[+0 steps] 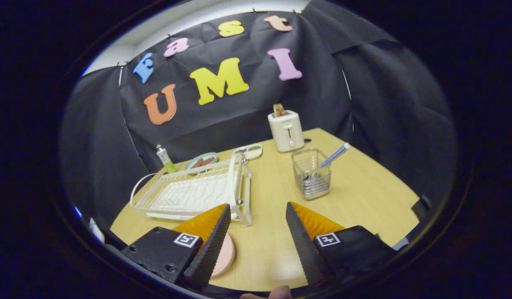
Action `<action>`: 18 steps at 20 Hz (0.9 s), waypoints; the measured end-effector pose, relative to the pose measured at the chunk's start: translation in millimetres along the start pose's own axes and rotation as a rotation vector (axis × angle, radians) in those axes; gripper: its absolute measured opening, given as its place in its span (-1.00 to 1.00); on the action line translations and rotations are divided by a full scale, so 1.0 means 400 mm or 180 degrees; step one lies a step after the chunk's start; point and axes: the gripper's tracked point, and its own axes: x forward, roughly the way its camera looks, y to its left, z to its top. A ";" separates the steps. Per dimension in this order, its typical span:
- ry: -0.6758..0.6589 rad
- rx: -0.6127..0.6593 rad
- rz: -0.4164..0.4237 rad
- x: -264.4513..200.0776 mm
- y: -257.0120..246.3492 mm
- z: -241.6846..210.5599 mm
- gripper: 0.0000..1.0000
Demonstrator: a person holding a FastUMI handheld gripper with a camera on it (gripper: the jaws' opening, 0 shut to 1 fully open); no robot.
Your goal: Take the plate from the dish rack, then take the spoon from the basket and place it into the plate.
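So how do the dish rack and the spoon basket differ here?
The dish rack is white, wide and low, lying just beyond the open gripper. The basket is silvery, narrow and upright, farther off by the toaster, holding a spoon. Both are wire and sit on the table.

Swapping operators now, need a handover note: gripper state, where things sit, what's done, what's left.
Gripper: open, holding nothing, fingers over bare table.
Plate: pink, flat on the table just under the left finger, in front of the rack. Rack looks empty.
Spoon: handle sticking up out of the wire basket, ahead and slightly right of the fingers, near the toaster.
Done: plate appears already out of the rack.
Left: grasp the spoon from the basket, bring it back and set it into the plate.
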 end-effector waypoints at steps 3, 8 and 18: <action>-0.0479 -0.0362 -0.0315 -0.021 -0.080 0.046 0.97; -0.0681 -0.0317 -0.0247 0.015 -0.166 0.058 1.00; -0.0451 0.0199 0.0053 0.268 -0.323 0.083 0.69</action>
